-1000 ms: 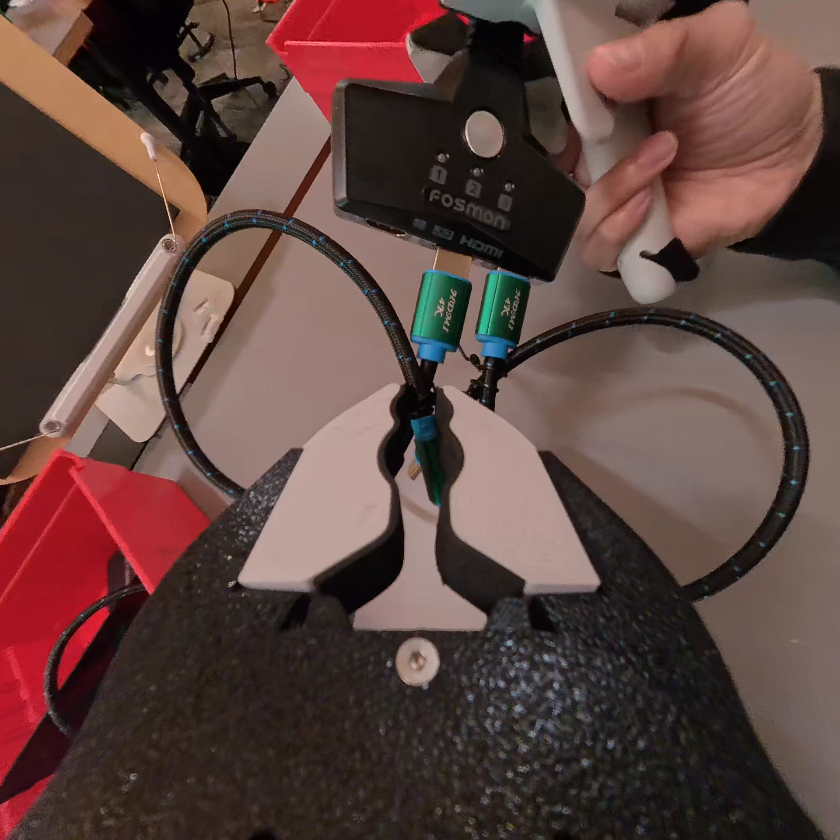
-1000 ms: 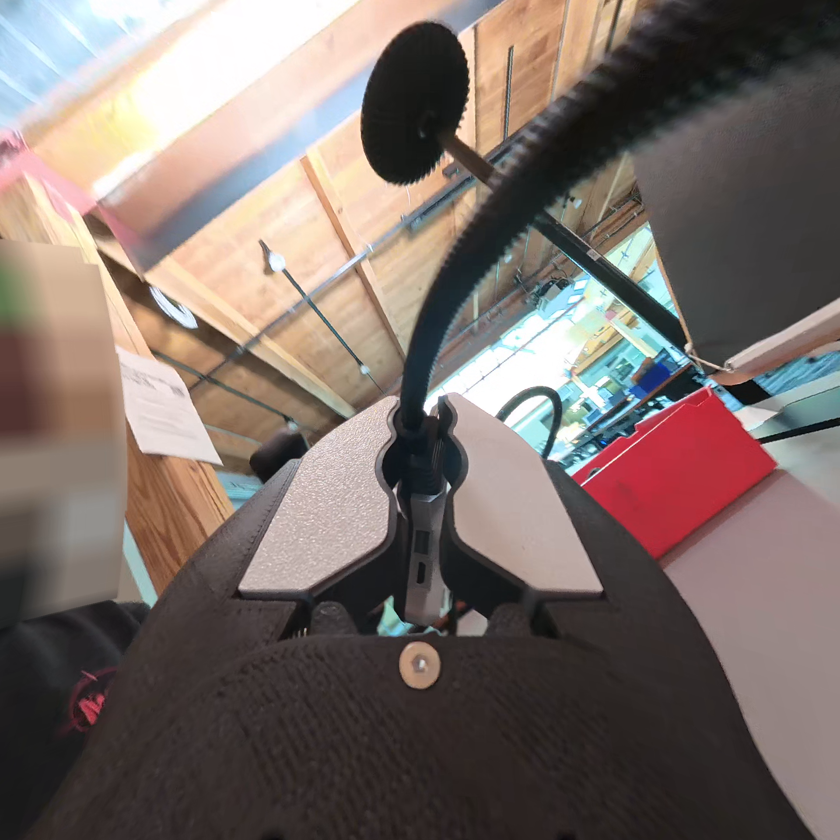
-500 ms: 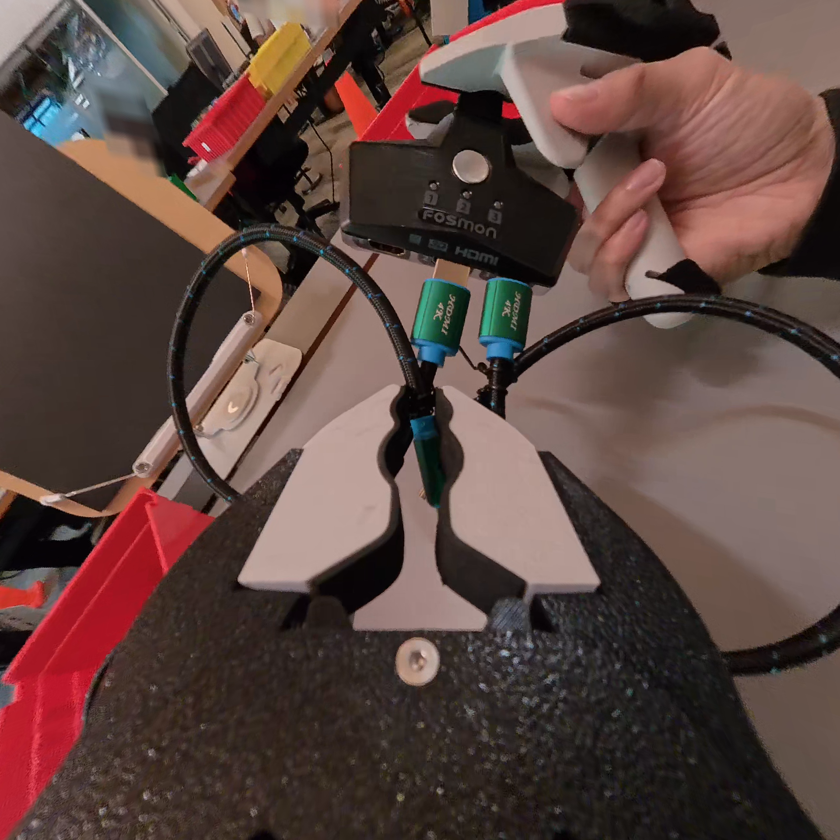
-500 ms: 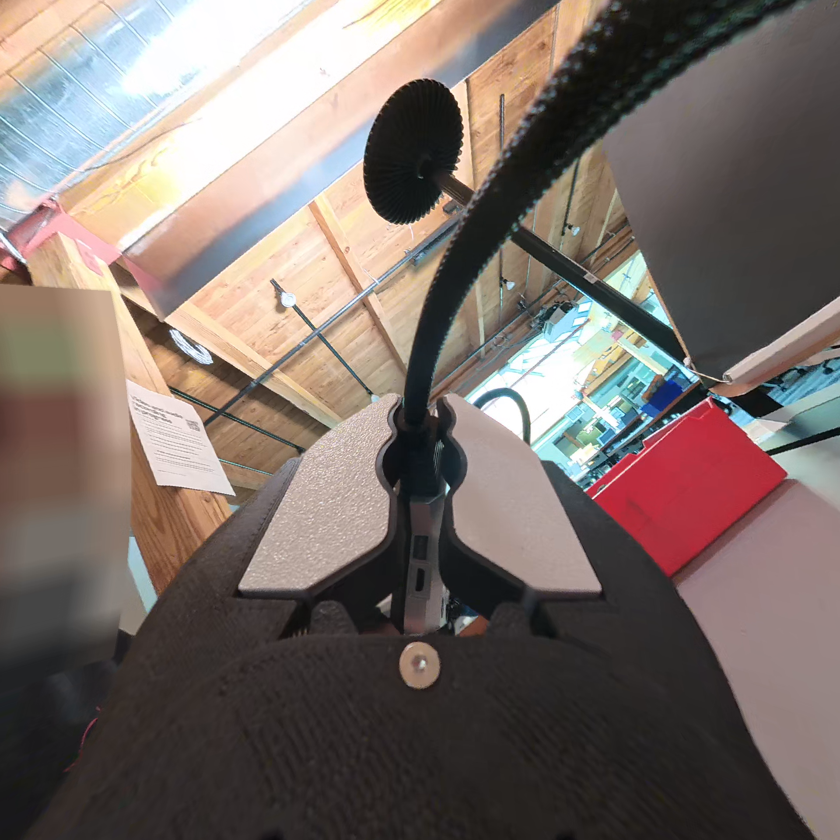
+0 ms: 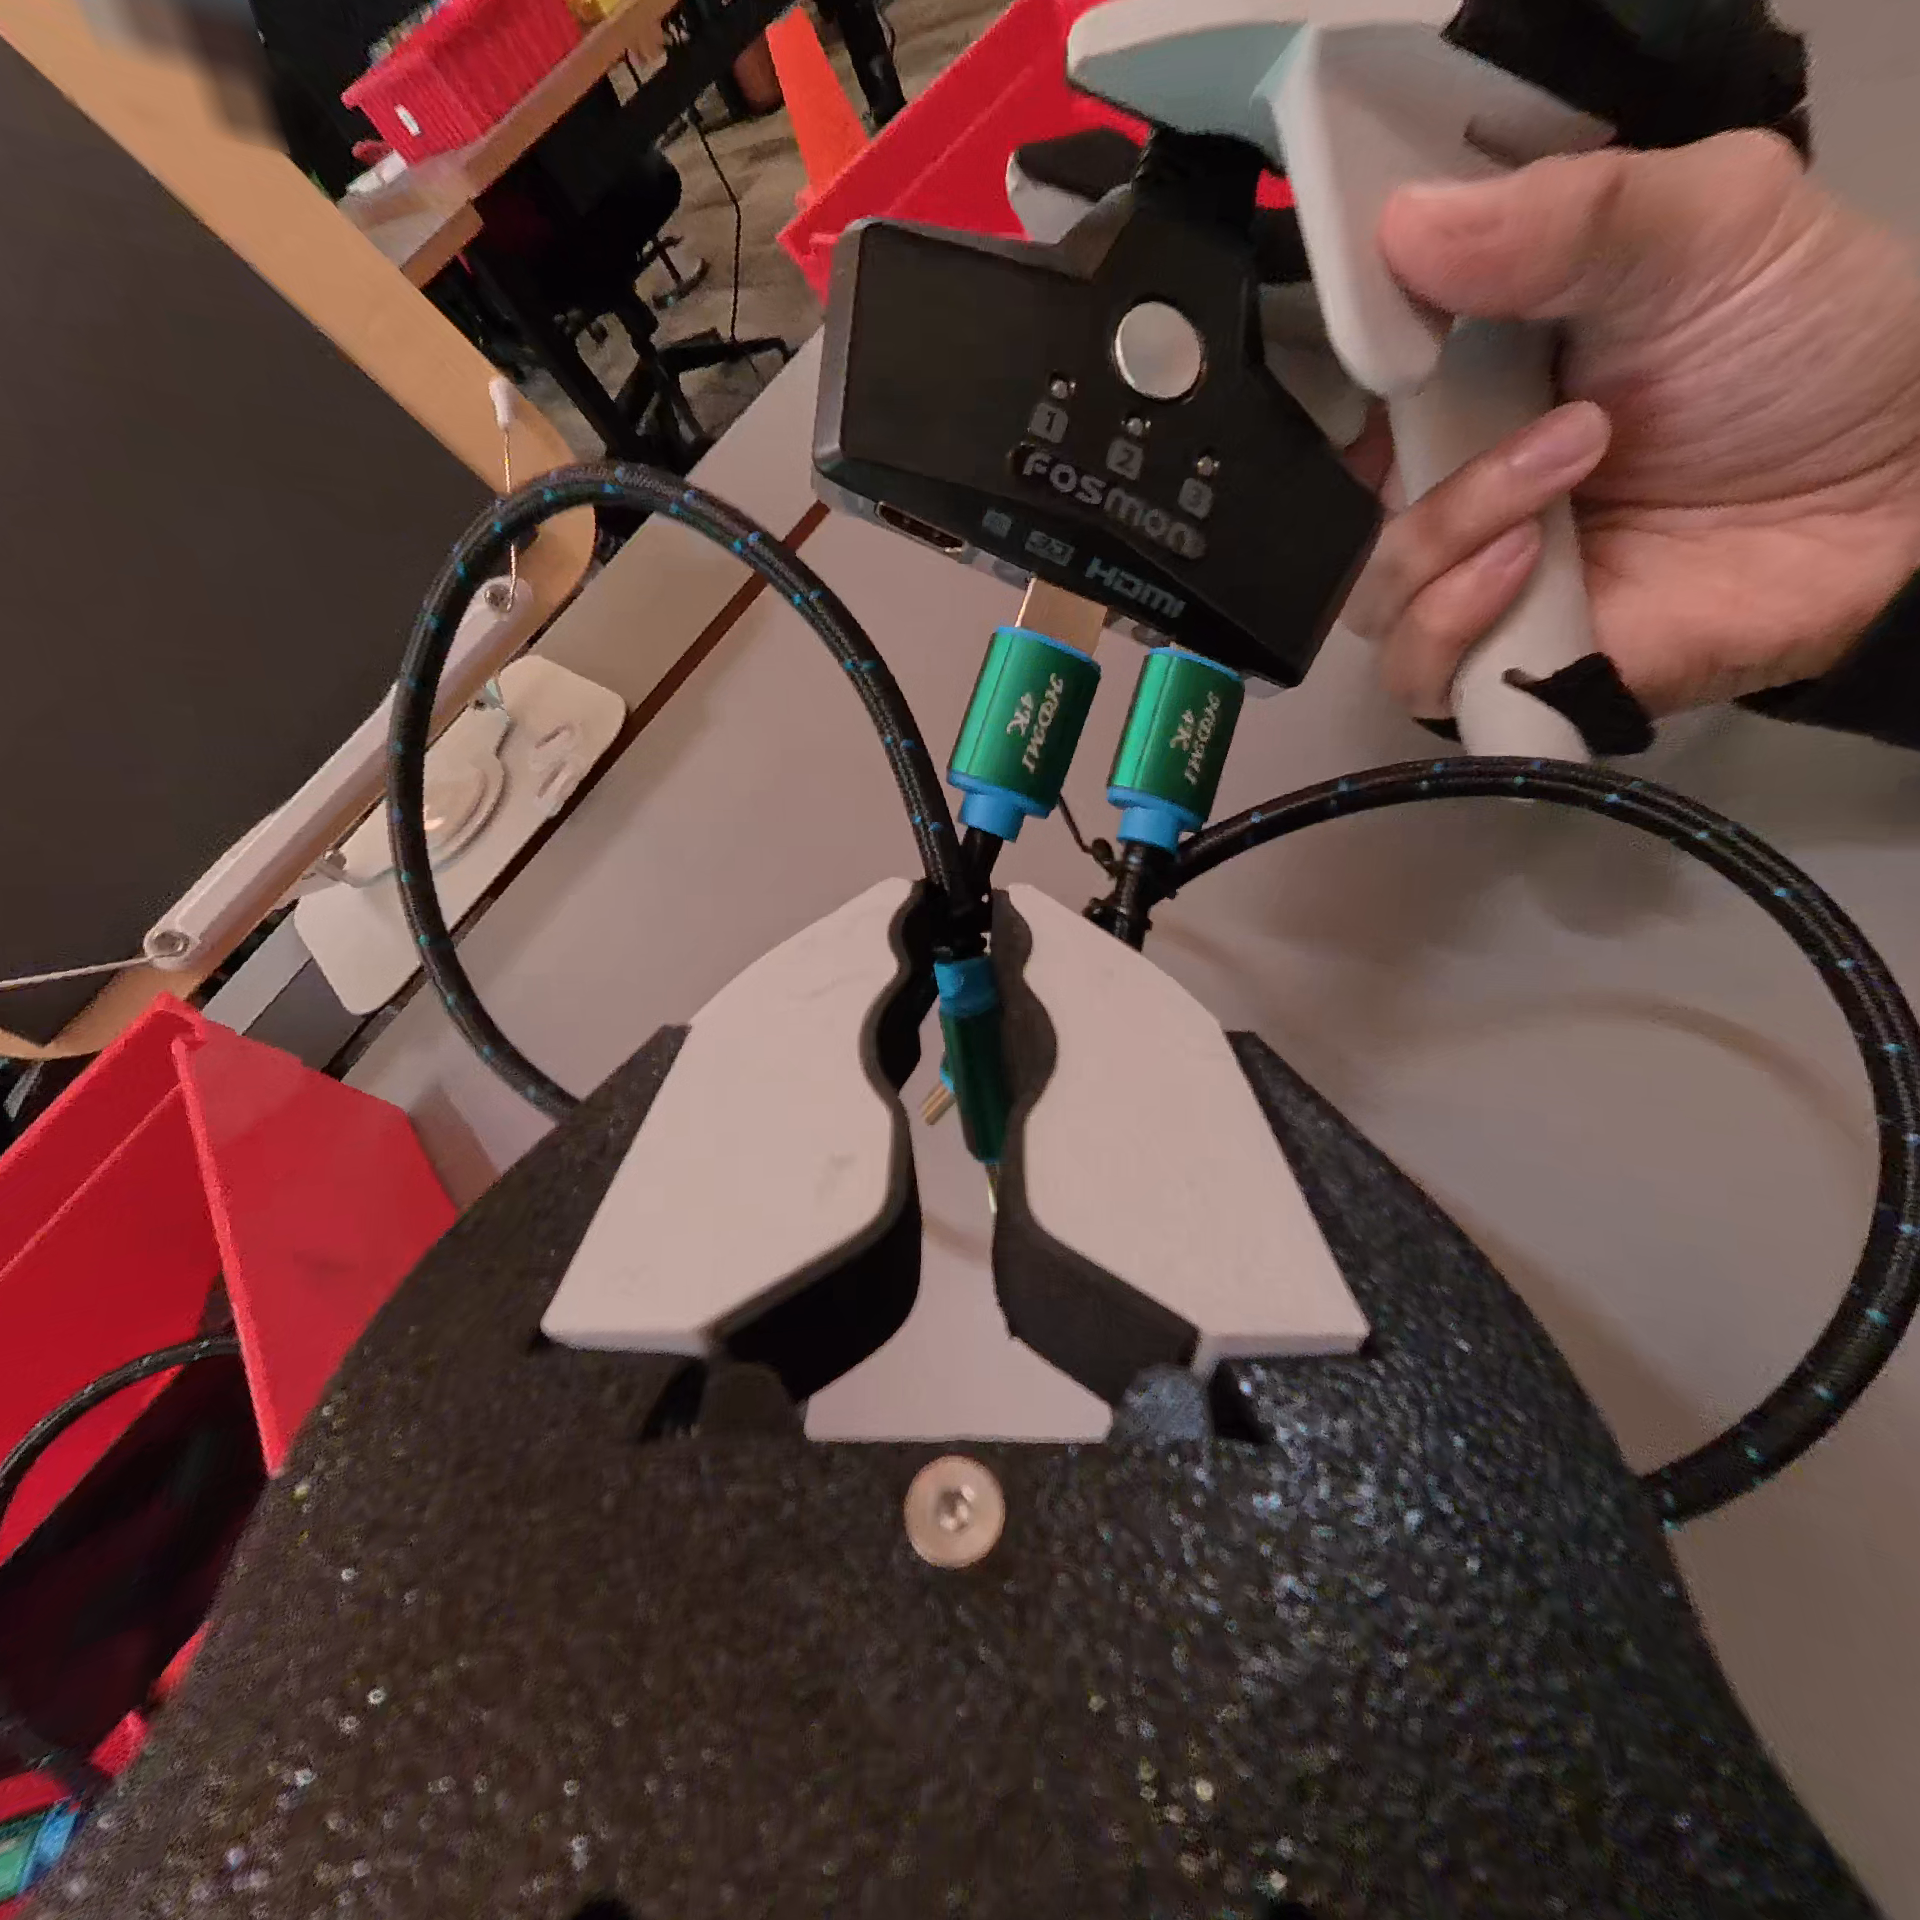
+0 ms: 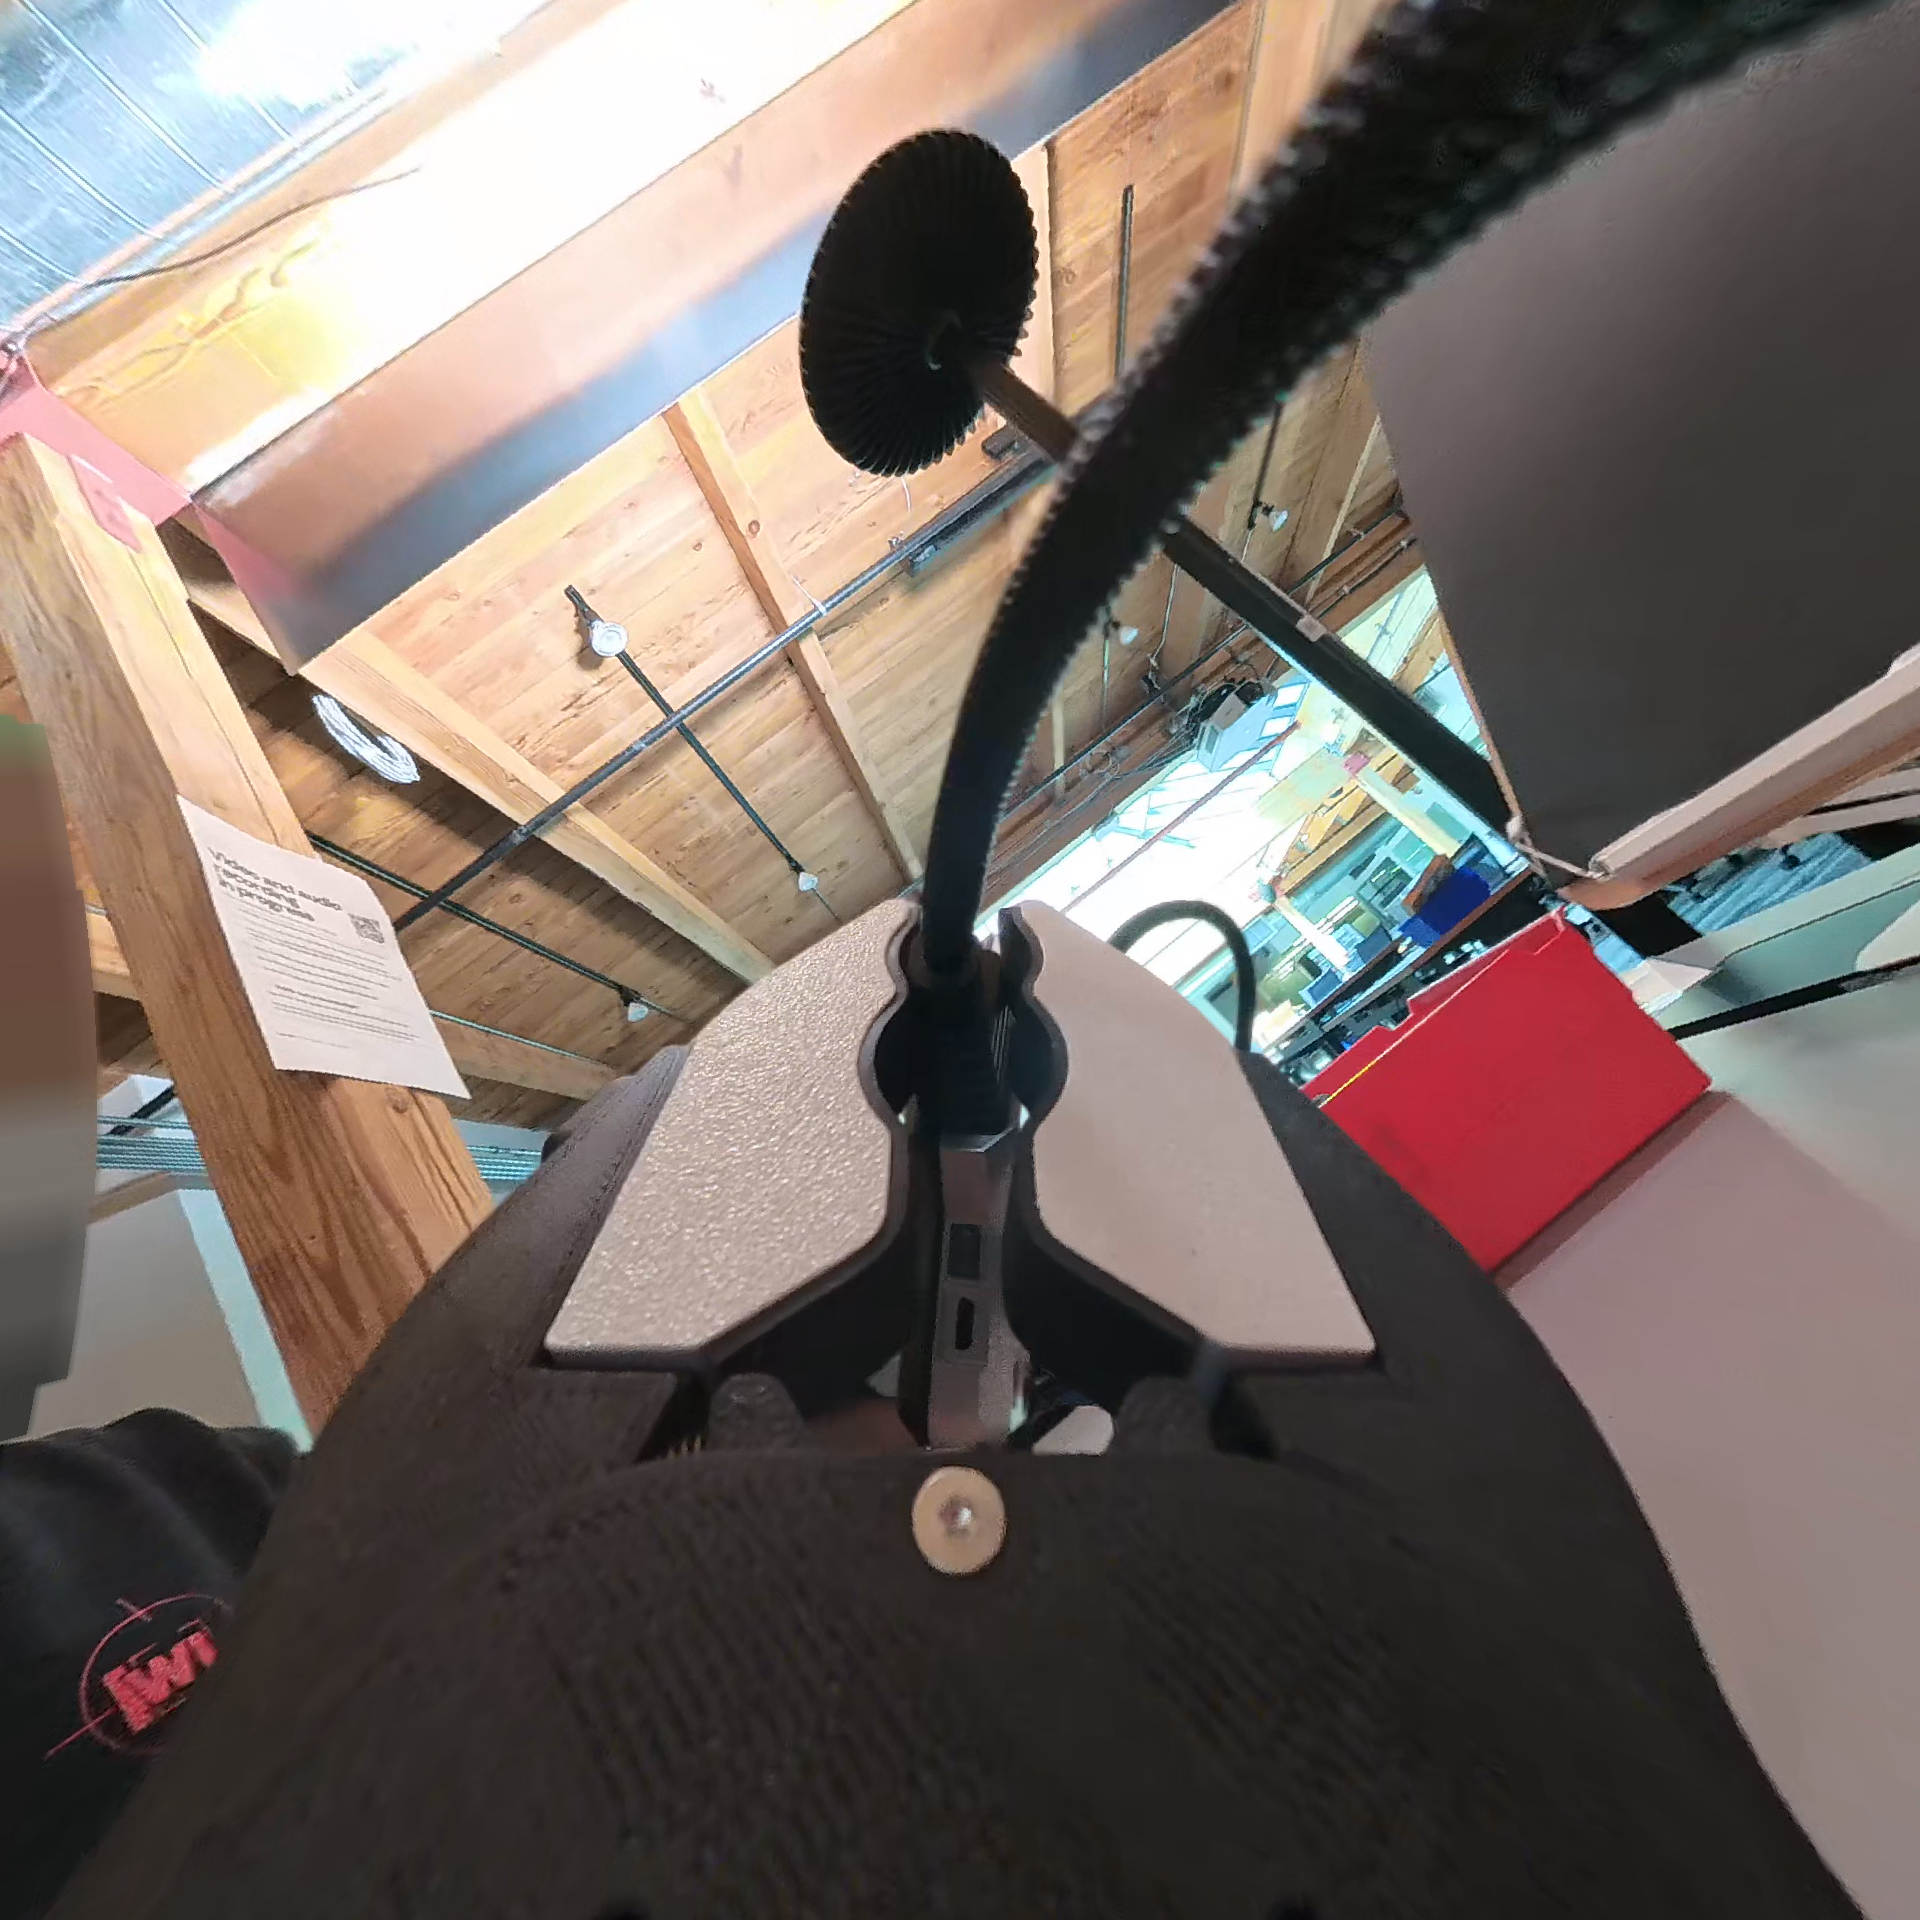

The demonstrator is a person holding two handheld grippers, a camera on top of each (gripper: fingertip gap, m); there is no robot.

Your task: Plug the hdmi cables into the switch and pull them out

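Note:
In the left wrist view, the black HDMI switch (image 5: 1091, 416) hangs above the grey table, held from above by my right gripper (image 5: 1195, 156). Two green plugs sit in its ports. The left plug (image 5: 1023, 727) shows bare gold metal at the port. The right plug (image 5: 1174, 743) is fully in, and the leftmost port (image 5: 920, 530) is empty. My left gripper (image 5: 956, 914) is shut on the braided black cable (image 5: 436, 644) just below the left plug. A loose green plug (image 5: 971, 1070) lies between its fingers. In the right wrist view, my right gripper (image 6: 961, 935) is shut on the switch's grey edge (image 6: 961, 1299).
Red bins stand at the lower left (image 5: 156, 1195) and far behind the switch (image 5: 935, 135). A dark panel with a wooden edge (image 5: 156, 520) borders the table's left side. A second cable loop (image 5: 1714, 1039) arcs over the table at the right. A hand (image 5: 1662, 416) holds the right gripper's handle.
Both views have tilted as the grippers shifted together. The switch now sits slightly right and lower in the left view. Both grips and the plugs are unchanged.

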